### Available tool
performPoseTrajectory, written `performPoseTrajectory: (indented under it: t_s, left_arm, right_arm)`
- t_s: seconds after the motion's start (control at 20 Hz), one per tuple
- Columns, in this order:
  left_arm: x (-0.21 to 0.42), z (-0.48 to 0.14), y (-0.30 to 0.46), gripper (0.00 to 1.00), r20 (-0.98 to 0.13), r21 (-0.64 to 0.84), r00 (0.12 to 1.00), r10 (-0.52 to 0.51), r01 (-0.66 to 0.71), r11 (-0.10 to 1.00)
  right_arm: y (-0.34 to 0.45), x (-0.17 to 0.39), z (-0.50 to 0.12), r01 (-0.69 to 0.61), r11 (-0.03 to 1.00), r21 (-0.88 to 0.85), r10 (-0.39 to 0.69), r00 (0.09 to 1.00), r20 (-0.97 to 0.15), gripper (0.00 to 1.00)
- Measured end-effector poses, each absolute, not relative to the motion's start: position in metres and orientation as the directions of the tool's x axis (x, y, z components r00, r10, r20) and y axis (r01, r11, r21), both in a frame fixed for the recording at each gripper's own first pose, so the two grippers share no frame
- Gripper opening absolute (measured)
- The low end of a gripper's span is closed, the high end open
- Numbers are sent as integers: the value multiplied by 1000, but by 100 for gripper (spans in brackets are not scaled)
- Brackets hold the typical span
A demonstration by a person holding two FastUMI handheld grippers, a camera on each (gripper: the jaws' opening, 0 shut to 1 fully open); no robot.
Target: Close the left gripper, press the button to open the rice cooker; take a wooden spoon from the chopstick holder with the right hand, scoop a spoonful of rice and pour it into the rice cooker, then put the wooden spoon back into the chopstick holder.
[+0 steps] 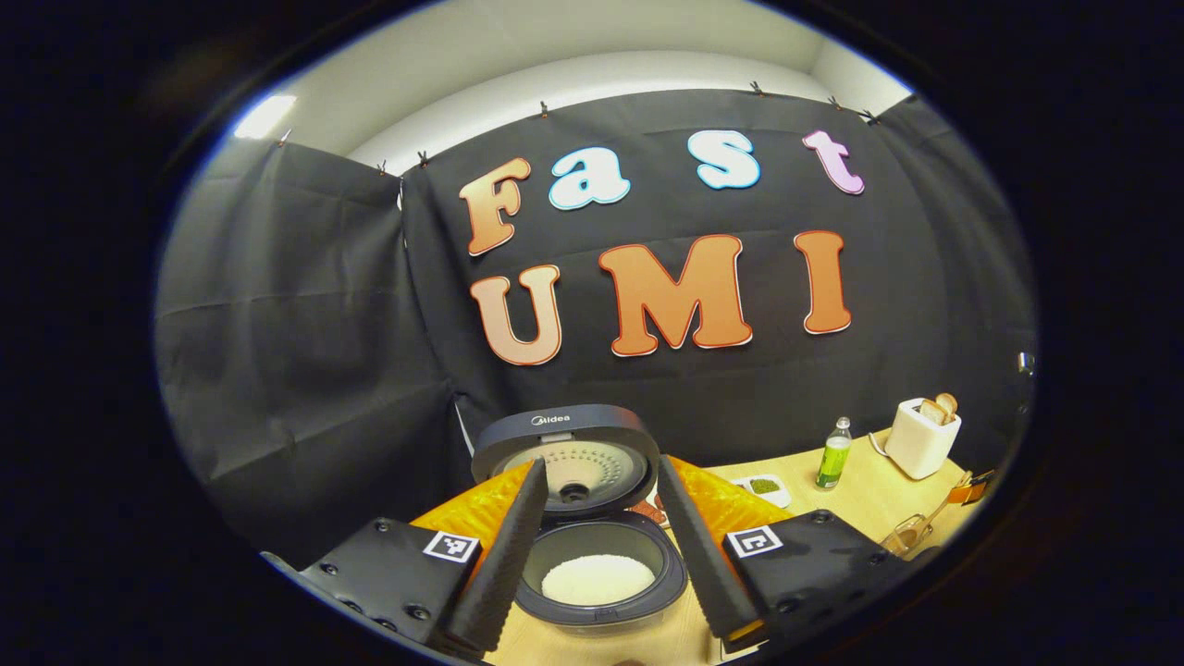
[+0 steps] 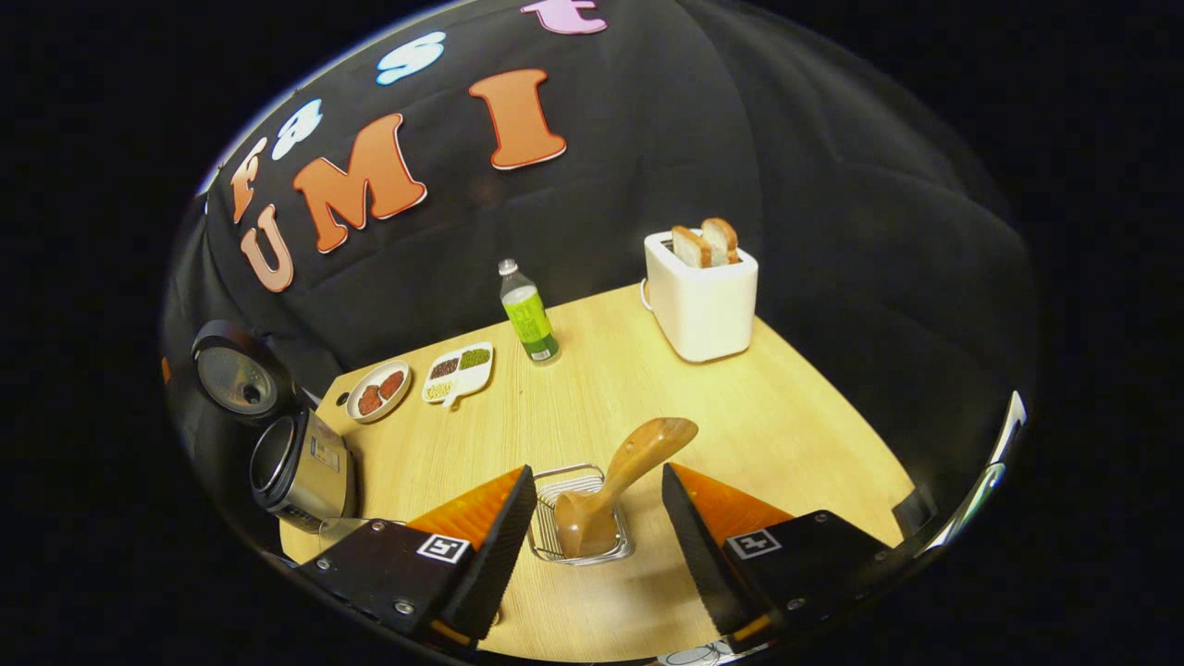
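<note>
The one brand that can be read is "Midea", in pale letters along the upper edge of the raised dark grey lid (image 1: 565, 442) of the round rice cooker (image 1: 601, 578), at 12 o'clock above its open pot. The labels on the other things are too small to read.

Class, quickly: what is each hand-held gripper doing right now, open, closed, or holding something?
Left hand-held gripper: open, holding nothing, above the open rice cooker.
Right hand-held gripper: open, holding nothing; the wooden spoon stands in the chopstick holder between its fingers.
</note>
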State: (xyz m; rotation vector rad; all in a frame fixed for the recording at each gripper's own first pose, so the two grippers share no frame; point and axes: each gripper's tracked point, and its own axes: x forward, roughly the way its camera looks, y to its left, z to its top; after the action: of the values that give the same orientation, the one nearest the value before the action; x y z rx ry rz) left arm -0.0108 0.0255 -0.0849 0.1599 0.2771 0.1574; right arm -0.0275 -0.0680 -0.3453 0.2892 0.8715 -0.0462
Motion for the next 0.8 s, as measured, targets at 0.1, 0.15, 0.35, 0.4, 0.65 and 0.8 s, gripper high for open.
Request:
performPoseTrajectory:
  t_s: [0.1,0.15,0.35,0.4,0.65,0.8]
  left_arm:
    - [-21,-93,21,78,-278,191,942,187,-136,972]
    - [-25,-93,20,80,-284,195,939,192,-140,971]
    - [-40,-91,24,88,-292,220,928,233,-172,960]
    - [-42,-91,24,90,-295,223,925,241,-179,958]
    - [-56,-91,26,82,-307,243,907,288,-218,945]
    - [-64,-93,21,82,-312,263,899,308,-229,937]
  right_arm:
    - [-67,-21,-361,171,955,241,82,630,-772,79]
    - [-66,-18,-369,175,954,242,84,622,-779,77]
    - [-61,-9,-387,201,943,265,92,608,-789,57]
    - [-60,-8,-390,206,938,278,101,605,-790,50]
    - [-51,-4,-405,234,914,330,137,589,-797,27]
    - [-48,-4,-402,266,886,380,160,594,-788,16]
